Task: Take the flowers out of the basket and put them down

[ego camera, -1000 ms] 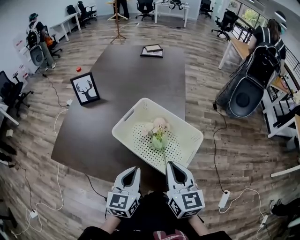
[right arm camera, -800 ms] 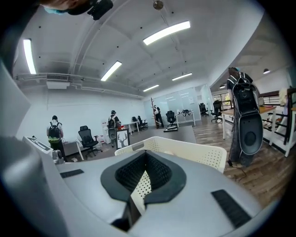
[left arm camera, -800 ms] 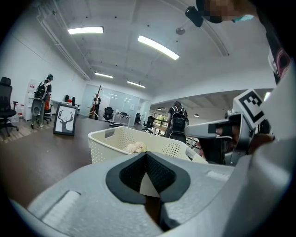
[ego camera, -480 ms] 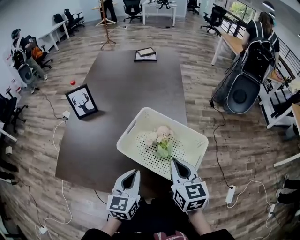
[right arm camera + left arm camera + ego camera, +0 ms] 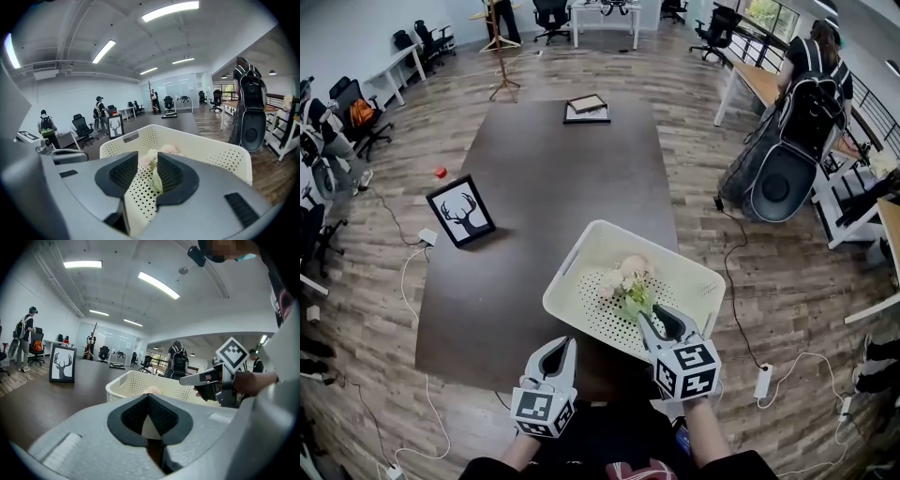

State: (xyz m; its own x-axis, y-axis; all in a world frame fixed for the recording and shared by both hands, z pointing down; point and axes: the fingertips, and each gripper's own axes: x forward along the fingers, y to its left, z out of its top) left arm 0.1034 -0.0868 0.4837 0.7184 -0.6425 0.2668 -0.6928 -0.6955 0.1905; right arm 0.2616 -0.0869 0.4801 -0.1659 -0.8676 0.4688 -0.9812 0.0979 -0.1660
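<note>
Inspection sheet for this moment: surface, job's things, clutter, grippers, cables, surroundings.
Surface: dark table.
Job's things: white basket at near edge; flowers lying inside.
Clutter: deer picture at left edge; picture frames at far end.
Grippers: left gripper shut, empty, short of the basket; right gripper over the basket's near side, jaws just been opening, flowers ahead between them, ungripped.
Cables: white cables on floor left; power strip right.
Surroundings: wooden floor, office chairs, person with backpack.
</note>
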